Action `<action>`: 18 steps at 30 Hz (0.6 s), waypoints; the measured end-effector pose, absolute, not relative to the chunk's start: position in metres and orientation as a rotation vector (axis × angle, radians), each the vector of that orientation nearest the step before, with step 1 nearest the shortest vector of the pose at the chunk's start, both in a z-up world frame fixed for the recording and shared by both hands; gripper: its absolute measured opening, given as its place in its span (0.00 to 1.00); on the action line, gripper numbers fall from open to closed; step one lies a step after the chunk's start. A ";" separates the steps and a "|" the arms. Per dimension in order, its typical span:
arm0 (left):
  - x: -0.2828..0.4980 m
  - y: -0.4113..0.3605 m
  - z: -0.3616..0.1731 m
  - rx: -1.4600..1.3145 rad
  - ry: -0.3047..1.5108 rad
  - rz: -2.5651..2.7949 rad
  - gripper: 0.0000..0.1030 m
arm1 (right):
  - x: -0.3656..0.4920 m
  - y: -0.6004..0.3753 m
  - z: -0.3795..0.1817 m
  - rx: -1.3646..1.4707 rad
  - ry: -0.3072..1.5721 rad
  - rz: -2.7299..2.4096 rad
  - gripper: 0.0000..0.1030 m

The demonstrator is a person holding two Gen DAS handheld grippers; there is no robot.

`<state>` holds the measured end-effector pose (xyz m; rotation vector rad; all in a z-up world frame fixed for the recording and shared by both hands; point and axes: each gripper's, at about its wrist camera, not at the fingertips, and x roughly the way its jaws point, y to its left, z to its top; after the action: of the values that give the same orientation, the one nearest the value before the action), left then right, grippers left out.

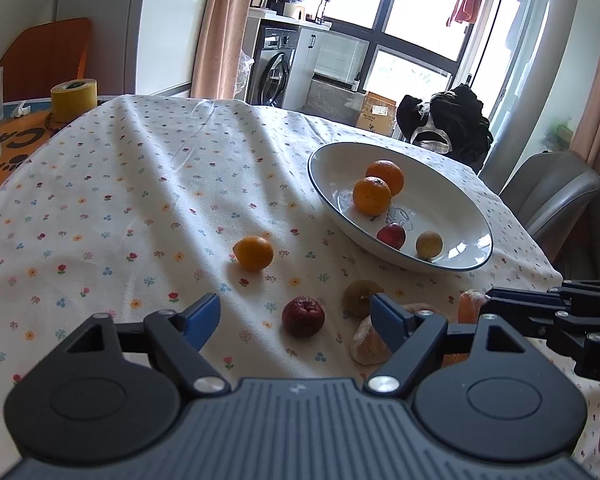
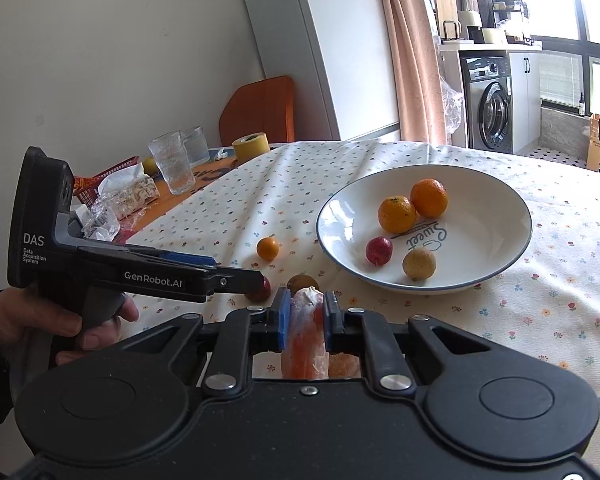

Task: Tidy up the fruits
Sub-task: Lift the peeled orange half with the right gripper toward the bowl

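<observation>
Over floral tablecloth, left tool gapes empty; right tool clamps peeled orange piece.

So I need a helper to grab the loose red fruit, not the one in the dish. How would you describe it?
Start at the white plate on the floral tablecloth. On the cloth nearer the left gripper lies the dark red fruit, between its open fingers. Its neighbours are orange or brownish; it alone is red.
</observation>
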<state>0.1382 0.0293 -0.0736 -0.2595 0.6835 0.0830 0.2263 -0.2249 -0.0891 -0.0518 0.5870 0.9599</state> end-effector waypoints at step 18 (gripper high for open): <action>0.161 0.025 -0.086 -0.257 0.738 0.071 0.22 | 0.260 -0.242 -0.062 -0.021 0.506 0.885 0.14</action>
<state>0.1613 0.0254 -0.0862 -0.2569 0.7376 0.0705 0.2602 -0.2418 -0.0623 -0.0215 0.5064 0.8852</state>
